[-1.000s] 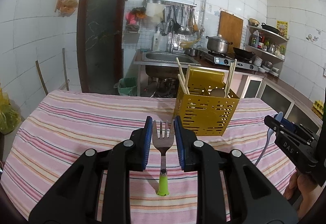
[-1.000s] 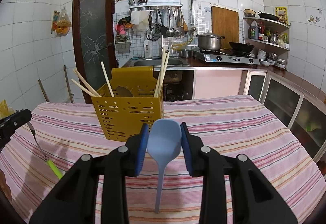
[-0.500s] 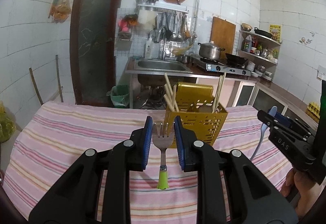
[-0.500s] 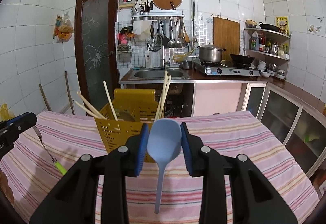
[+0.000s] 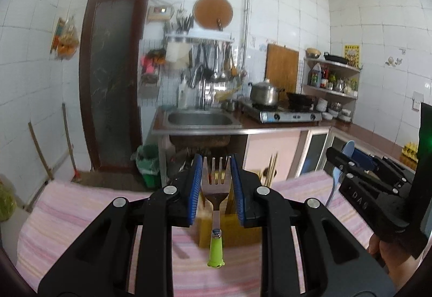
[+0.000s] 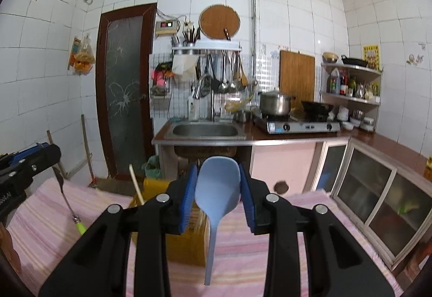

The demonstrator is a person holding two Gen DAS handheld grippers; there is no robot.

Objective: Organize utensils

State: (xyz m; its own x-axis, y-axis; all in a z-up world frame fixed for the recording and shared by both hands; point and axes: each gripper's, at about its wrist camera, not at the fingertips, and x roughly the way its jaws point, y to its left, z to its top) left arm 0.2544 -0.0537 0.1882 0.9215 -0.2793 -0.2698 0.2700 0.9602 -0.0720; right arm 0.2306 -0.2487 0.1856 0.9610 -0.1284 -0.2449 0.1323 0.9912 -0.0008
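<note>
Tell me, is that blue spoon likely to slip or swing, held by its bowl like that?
Probably it stays put: the right gripper clamps the blue spoon across its bowl with ribbed jaws. It may swing a little, since the long handle hangs free below. It looks like light plastic or silicone, so it might flex slightly when it touches the yellow holder.

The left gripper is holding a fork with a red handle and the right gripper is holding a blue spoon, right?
Not quite. The fork in the left gripper has a green handle, not red; the left wrist view shows it. The right gripper does hold the blue spoon.
</note>
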